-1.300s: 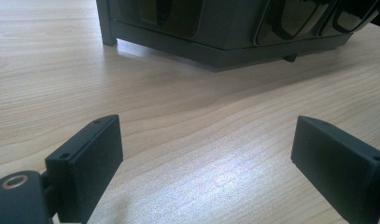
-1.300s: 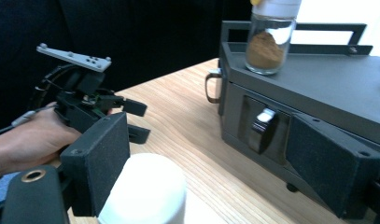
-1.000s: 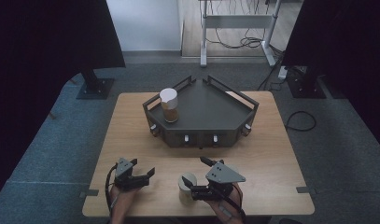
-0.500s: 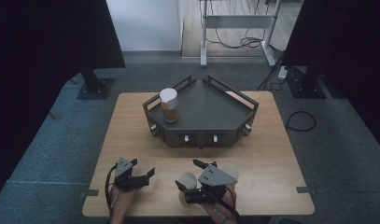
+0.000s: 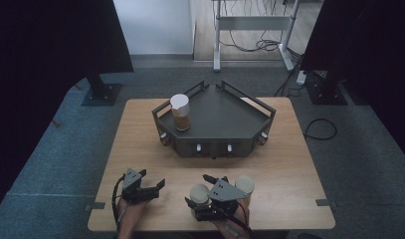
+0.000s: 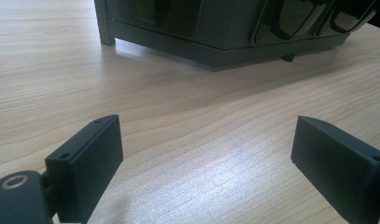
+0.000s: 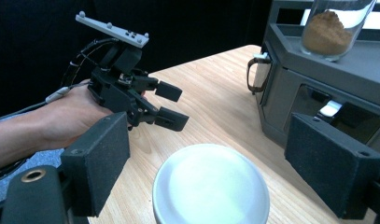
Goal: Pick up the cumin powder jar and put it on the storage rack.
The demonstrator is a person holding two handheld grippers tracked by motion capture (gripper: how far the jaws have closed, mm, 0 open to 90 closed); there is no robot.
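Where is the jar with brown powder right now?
In the high view, the jar of brown powder stands at the left corner of the dark tray, at the table's far side.

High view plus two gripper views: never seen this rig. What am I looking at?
A person works handheld two-jaw grippers. The high view looks down from above; each gripper view rides on its own gripper, looking along its jaws. On the wooden table stands a dark rack bearing a jar of brown powder. The left gripper is open and empty. The right gripper is open, astride a white-lidded jar without gripping it. Another jar stands beside it.
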